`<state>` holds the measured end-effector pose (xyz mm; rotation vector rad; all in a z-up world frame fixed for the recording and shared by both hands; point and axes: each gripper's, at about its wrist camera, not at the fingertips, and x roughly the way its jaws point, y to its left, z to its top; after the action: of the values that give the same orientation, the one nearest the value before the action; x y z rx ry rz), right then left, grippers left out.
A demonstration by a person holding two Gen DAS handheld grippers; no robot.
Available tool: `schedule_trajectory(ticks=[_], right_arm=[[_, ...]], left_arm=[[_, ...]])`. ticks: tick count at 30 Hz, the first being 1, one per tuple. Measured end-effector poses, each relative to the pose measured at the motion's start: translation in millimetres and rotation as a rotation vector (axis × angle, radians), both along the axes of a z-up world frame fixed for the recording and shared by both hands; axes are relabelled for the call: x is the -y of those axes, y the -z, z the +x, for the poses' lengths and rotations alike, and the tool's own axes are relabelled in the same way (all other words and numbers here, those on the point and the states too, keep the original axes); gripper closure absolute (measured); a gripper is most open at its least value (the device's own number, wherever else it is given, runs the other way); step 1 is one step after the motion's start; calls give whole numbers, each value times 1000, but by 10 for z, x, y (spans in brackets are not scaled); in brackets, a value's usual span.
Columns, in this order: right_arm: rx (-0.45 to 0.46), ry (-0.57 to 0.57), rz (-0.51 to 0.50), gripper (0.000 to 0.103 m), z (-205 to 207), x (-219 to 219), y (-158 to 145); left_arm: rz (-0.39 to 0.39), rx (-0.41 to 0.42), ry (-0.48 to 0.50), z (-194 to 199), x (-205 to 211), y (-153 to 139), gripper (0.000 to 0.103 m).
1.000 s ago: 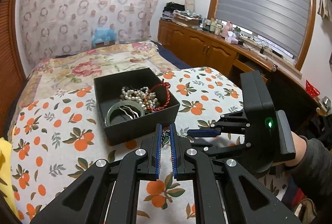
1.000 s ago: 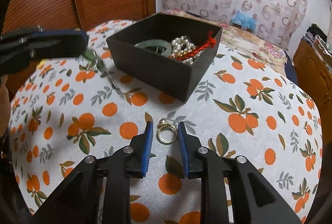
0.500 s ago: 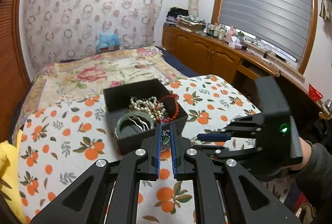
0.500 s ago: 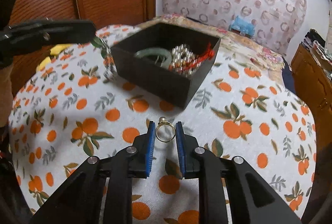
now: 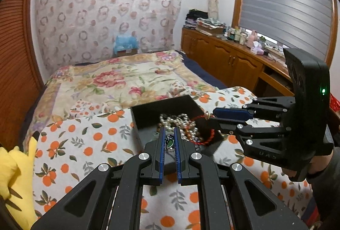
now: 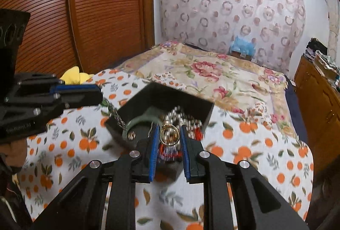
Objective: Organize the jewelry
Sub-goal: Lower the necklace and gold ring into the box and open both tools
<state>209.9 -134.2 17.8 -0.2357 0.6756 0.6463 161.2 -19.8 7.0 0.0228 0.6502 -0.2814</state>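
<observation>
A black open box [image 5: 148, 115] sits on the orange-print cloth [image 5: 85, 145]; inside lie a pearl strand [image 5: 180, 120], a red cord [image 5: 205, 138] and a green bangle [image 6: 144, 117]. My left gripper [image 5: 170, 132] is shut on a green pendant [image 5: 170, 142], level with the box's near wall. Its chain [image 6: 115, 115] hangs down beside the box corner in the right wrist view. My right gripper [image 6: 170, 127] is shut on a gold ring [image 6: 169, 136], held in the air above the near edge of the box [image 6: 180, 96]. Each gripper shows in the other's view: right [image 5: 212, 117], left [image 6: 99, 96].
A yellow cloth [image 5: 12, 172] lies at the left edge of the bed. The floral bedspread [image 5: 119, 79] stretches behind the box. Wooden cabinets [image 5: 229, 62] with bottles run along the right wall. A slatted wooden door [image 6: 95, 17] stands on the left.
My right gripper shut on the gold ring, lifted it off the cloth and carried it to the box. My left gripper moved forward with the pendant, up to the box's near wall.
</observation>
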Motion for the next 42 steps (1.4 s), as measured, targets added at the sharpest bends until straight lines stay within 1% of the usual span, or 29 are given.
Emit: schedule_trajectory(ticks=[5, 6, 7, 9, 14, 24, 29, 33, 37, 38, 39, 40, 41, 42], right_arm=[[-5, 7, 2, 81, 178, -91, 16], [-7, 7, 3, 78, 184, -105, 29], [-9, 9, 5, 69, 199, -102, 34], [-2, 23, 6, 60, 216, -87, 35], [-4, 39, 16, 60, 165, 8, 67], [-3, 88, 38, 60, 13, 273, 149], [0, 105, 51, 60, -30, 367, 143], [4, 116, 56, 60, -51, 405, 150], [5, 125, 67, 60, -77, 444, 162], [5, 128, 68, 60, -82, 446, 161], [6, 129, 68, 60, -88, 451, 162], [8, 134, 71, 60, -96, 456, 162], [9, 137, 74, 60, -104, 463, 159], [9, 141, 79, 60, -113, 470, 155]], left_arm=[[8, -6, -13, 88, -23, 16, 96], [10, -7, -15, 108, -25, 18, 96], [11, -7, -16, 117, -26, 18, 96], [12, -7, -19, 129, -26, 18, 96], [15, -8, -26, 205, -20, 34, 96], [37, -14, -48, 494, 58, 52, 96], [51, -25, -71, 636, 50, 123, 96], [37, -44, -111, 759, -14, 192, 96], [43, -54, -116, 759, -42, 251, 95], [44, -55, -115, 749, -40, 253, 94], [43, -57, -116, 735, -45, 255, 88], [40, -56, -116, 715, -48, 251, 83], [38, -51, -116, 686, -52, 249, 75], [36, -44, -117, 637, -57, 245, 71]])
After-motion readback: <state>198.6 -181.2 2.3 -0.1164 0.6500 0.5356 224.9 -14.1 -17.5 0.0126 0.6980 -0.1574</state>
